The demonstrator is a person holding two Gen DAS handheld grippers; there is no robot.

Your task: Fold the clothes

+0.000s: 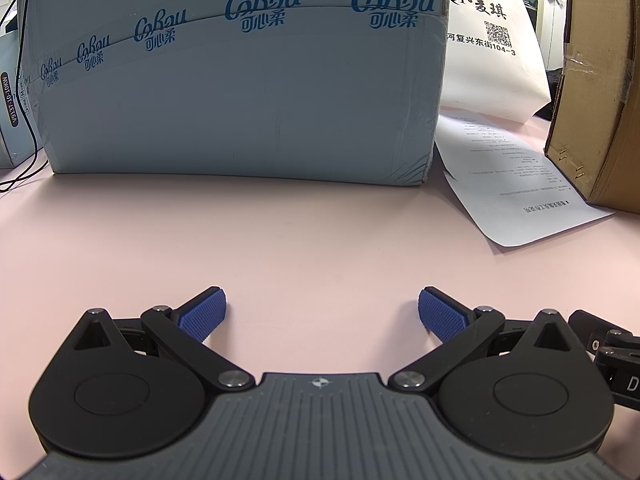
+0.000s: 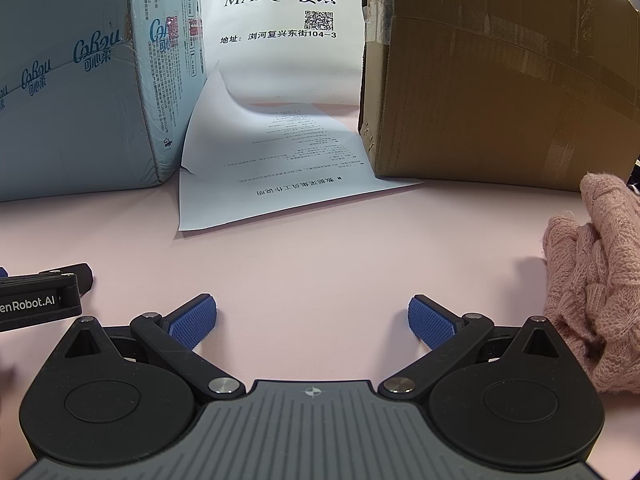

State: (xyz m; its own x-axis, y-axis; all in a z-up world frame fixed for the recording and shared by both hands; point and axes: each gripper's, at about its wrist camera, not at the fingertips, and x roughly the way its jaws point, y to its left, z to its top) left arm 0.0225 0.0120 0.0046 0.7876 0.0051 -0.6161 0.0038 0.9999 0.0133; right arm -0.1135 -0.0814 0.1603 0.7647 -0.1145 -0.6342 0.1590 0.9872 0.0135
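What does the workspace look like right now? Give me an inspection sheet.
Surface: pink tabletop, bare in the middle.
Job's things: pink knitted garment, bunched at the right edge.
Clutter: blue carton, brown cardboard box, printed sheet, white bag.
Grippers: left hand-held gripper open, empty; right hand-held gripper open, empty, beside the garment.
Cables: black cable left of the carton.
Surroundings: cabinets, only partly visible.

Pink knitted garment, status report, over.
Left gripper open, empty. Right gripper open, empty. Pink knitted garment bunched at right, untouched. Printed white paper sheet lies ahead.
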